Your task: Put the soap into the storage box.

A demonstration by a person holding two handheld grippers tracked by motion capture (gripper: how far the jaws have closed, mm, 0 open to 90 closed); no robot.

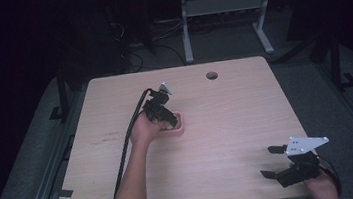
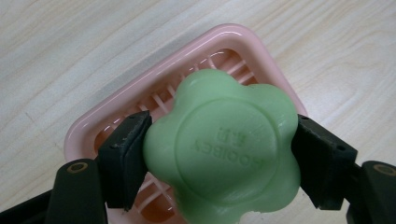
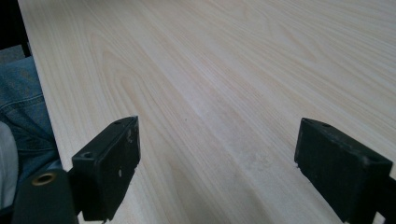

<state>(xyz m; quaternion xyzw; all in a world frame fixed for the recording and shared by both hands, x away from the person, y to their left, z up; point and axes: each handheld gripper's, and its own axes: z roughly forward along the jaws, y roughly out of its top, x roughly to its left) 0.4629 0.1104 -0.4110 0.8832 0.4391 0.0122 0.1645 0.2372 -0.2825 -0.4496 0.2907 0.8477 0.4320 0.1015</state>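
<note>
Soap (image 2: 223,149) sat clamped between the two black jaws of the left gripper (image 2: 219,161); one pad (image 2: 126,158) pressed its left flank and the other pad (image 2: 322,161) its right flank, both touching, so the bar spanned the whole gap; it hung just above the pink dish (image 2: 233,37), over the slatted floor, and whether its underside touched the slats could not be told. Soap form: pale green, glossy, flower-shaped with rounded lobes; a raised ring on the upper face enclosed embossed lettering, seen upside down and too soft to read. Dish form: rounded rectangle with a smooth glossy rim and an open grid base; it lay on the table (image 1: 227,124) near the centre, a little left of the middle. In the high view the left gripper (image 1: 167,120) was held over the dish (image 1: 180,129), the hand (image 1: 145,128) just beside it and a cable trailing back toward the near edge; the soap (image 1: 168,126) showed there as a small green patch. Right gripper (image 1: 271,161) rested at the near right corner of the table, well apart from the dish, a grey plate on top; its jaws stood wide apart with nothing between them, bare wood showing in the gap (image 3: 217,154); blue denim (image 3: 23,112) lay beyond the table edge.
</note>
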